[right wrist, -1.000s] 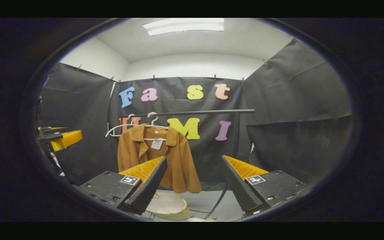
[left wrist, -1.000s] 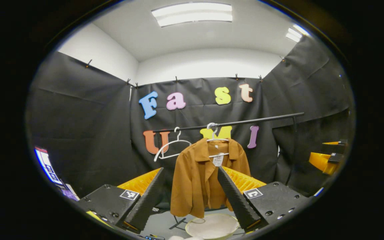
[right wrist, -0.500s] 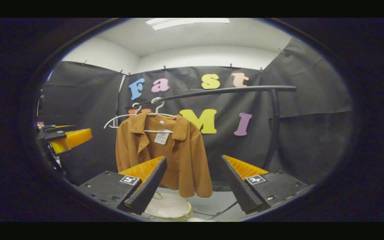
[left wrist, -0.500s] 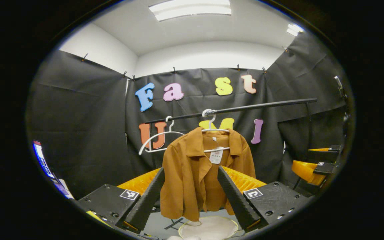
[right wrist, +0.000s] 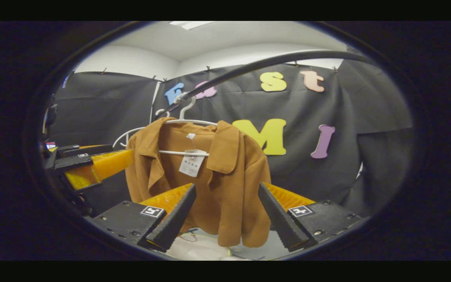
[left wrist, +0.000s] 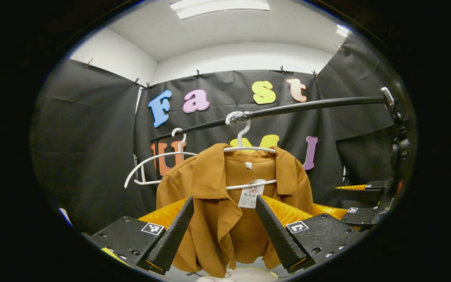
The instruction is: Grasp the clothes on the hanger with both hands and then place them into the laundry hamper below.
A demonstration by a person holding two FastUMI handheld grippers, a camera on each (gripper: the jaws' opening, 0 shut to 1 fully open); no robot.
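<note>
A brown collared jacket [left wrist: 213,219] with a paper tag hangs on a white hanger [left wrist: 245,149] from a black rail [left wrist: 311,105]. My left gripper [left wrist: 224,199] is open and close in front of the jacket's chest, with the cloth showing between its fingers. In the right gripper view the jacket [right wrist: 225,188] hangs just ahead, and my right gripper [right wrist: 227,186] is open around its right half. I cannot tell whether either gripper touches the cloth. The white round hamper [right wrist: 194,250] sits on the floor below the jacket's hem, mostly hidden.
An empty white hanger [left wrist: 147,168] hangs on the rail left of the jacket. The right gripper [left wrist: 360,196] shows at the right edge of the left gripper view, and the left gripper [right wrist: 88,164] at the left of the right gripper view. Black cloth walls surround the rack.
Both grippers have moved forward toward the jacket, which now looms much larger. The rail sits higher in both views and the hamper has slid almost out of sight below.
</note>
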